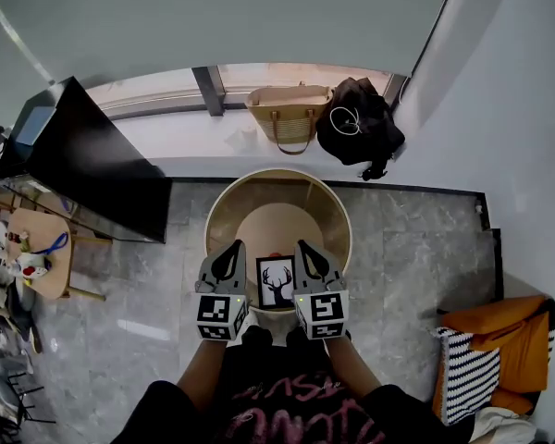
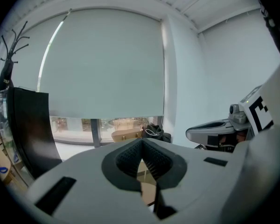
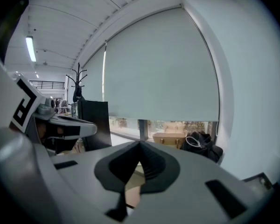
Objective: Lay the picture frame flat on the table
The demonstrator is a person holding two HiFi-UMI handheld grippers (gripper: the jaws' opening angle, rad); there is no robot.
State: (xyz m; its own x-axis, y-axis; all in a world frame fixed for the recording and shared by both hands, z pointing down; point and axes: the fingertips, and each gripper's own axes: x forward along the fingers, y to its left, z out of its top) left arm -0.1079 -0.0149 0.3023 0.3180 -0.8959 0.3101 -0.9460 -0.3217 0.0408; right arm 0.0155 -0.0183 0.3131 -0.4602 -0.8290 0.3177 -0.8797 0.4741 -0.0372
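Note:
The picture frame (image 1: 276, 282), black-edged with a deer silhouette on white, rests on the near part of the round wooden table (image 1: 224, 202), its face toward the head camera. I cannot tell whether it lies flat or leans back. My left gripper (image 1: 233, 248) and right gripper (image 1: 302, 246) hover on either side of it, level with each other and pointing forward. Both are shut with nothing between the jaws. In the left gripper view the left gripper's (image 2: 141, 141) tips meet; the right gripper view shows the right gripper (image 3: 140, 143) the same. Neither gripper view shows the frame.
A black panel (image 1: 97, 160) stands to the left of the table. A wicker bag (image 1: 289, 109) and a black bag (image 1: 359, 118) sit on the window ledge behind it. An orange seat (image 1: 504, 340) with a striped cushion (image 1: 467, 373) is at the right, a small side table (image 1: 42, 248) at far left.

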